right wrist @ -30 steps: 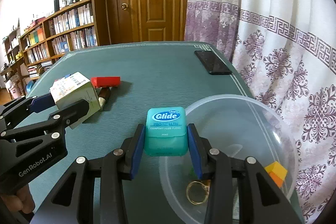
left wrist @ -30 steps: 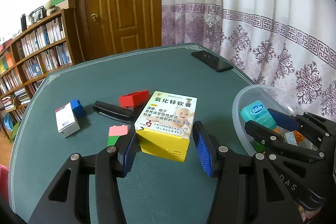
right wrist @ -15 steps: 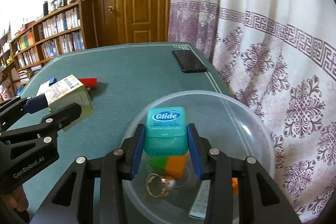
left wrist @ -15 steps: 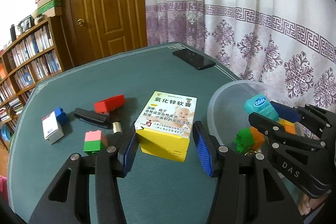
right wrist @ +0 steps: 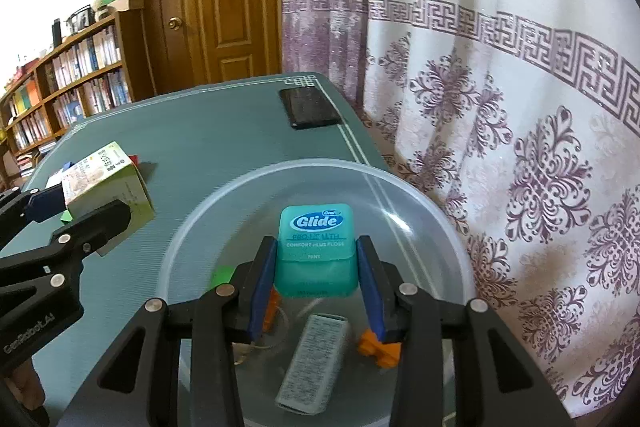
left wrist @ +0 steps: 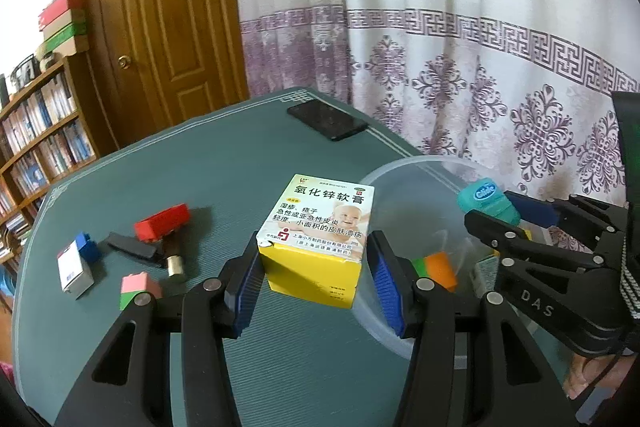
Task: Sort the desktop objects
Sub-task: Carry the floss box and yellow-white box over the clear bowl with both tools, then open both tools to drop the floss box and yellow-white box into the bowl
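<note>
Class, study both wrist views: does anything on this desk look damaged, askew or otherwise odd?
Only small things. The yellow ointment box in the left gripper has a torn, lifted flap at its top front corner. On the table, the black clip and red block lie in an overlapping heap. Nothing is spilled.

The right gripper (right wrist: 316, 267) clamps a teal floss container (right wrist: 316, 251) between its blue pads, above a clear plastic bowl (right wrist: 432, 211). The bowl contains a grey box (right wrist: 312, 363) and orange blocks (right wrist: 378, 347). At left, the left gripper (right wrist: 80, 215) holds a carton (right wrist: 108, 179). A black phone (right wrist: 310, 107) lies far on the green surface (right wrist: 200, 131).
</note>
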